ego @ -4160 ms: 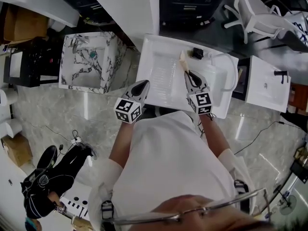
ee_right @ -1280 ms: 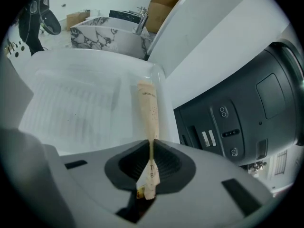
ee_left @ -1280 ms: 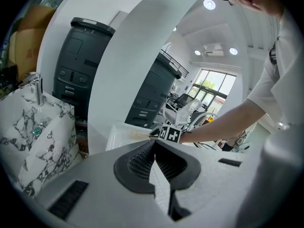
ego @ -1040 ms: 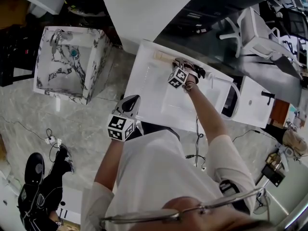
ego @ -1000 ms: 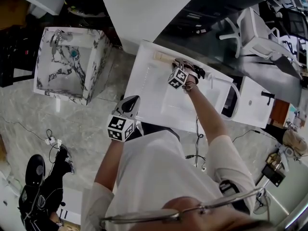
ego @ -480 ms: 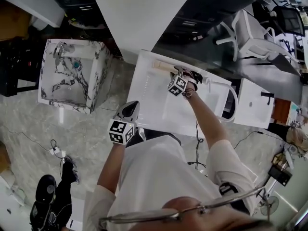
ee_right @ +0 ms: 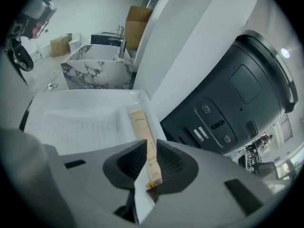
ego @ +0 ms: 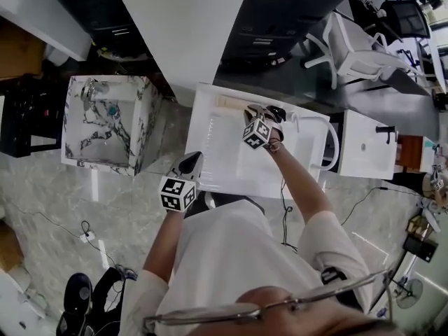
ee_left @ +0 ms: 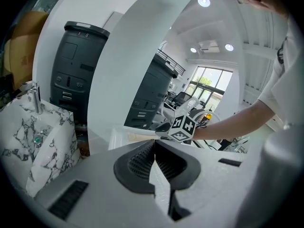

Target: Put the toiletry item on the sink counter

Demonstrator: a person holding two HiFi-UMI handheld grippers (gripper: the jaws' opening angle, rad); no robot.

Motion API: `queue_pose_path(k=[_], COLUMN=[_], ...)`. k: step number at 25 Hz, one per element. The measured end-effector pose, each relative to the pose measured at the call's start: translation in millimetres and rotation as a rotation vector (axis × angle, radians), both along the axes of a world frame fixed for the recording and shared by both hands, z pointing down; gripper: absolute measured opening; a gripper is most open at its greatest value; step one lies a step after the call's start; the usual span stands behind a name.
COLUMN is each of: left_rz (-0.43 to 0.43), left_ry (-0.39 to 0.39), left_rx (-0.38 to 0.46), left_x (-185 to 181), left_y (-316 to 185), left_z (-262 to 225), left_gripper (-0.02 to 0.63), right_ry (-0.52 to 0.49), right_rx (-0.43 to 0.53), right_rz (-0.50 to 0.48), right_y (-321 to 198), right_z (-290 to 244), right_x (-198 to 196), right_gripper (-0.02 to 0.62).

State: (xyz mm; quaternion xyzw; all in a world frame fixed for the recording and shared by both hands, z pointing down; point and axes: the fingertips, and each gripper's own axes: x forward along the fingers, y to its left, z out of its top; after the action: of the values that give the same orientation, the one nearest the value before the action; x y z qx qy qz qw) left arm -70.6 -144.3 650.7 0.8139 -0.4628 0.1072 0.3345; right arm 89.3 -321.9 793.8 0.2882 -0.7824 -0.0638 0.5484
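Observation:
The toiletry item is a slim beige packet (ego: 227,103) lying flat on the back rim of the white sink counter (ego: 210,159). My right gripper (ego: 250,109) hovers at the packet's near end. In the right gripper view the packet (ee_right: 142,132) shows in the gap between the jaws of my right gripper (ee_right: 151,163). Those jaws are closing, and a thin gap shows at the left pad. My left gripper (ego: 190,161) hangs at the counter's front left corner. It is shut and empty (ee_left: 154,156), and from there I see the packet (ee_left: 140,137).
A marble-patterned basin (ego: 105,121) stands on the floor to the left. A faucet (ego: 304,121) and a small black item (ego: 278,112) sit at the counter's back right. Another white sink unit (ego: 367,145) is to the right, with a dark cabinet (ego: 294,19) and white chair (ego: 350,44) behind.
Since the earliest frame my right gripper has carried the packet from the basin's middle to the back left rim. Over the last second it stays there; my left gripper barely moves.

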Motion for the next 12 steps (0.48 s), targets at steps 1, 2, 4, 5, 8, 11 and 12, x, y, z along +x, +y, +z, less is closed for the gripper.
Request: queue_pose_path(k=[1,2,4,5,8,11,12], left_rz=[0.006,0.011,0.02,0.025,0.034,0.046,0.052], left_ry=[-0.001,-0.003,-0.005,-0.006,-0.009,-0.008,-0.01], left_rx=[0.003,0.005,0.01,0.014,0.023,0.028,0.029], left_x=[1.7,3.1,5.0,5.8,7.3,8.5,8.6], left_y=[1.2,2.8,5.9,7.3,11.7,15.5,16.5], left_z=[-1.7,-3.4,-6.9,-8.6,-13.0,-15.3,-16.2], left_gripper=[0.005,0.005,0.005,0.005,0.005,0.005,0.005], right_ry=[-0.015,-0.029,-0.055,-0.067,-0.107,-0.151,-0.167], right_rx=[0.004,0.007,0.015,0.019,0.033,0.041,0.043], right_rz=[0.011,0.02,0.034,0.039,0.057,0.078,0.086], right_y=[3.4,7.3,15.7,19.8,33.8,49.1,54.0], right_z=[-6.0,-11.8,-23.4,-29.6,-48.6,-66.5,-72.7], right_x=[1.0,1.6,2.4,2.9,5.3,8.1,8.5], right_gripper=[0.063,0.055,0.042,0.032,0.019,0.011,0.008])
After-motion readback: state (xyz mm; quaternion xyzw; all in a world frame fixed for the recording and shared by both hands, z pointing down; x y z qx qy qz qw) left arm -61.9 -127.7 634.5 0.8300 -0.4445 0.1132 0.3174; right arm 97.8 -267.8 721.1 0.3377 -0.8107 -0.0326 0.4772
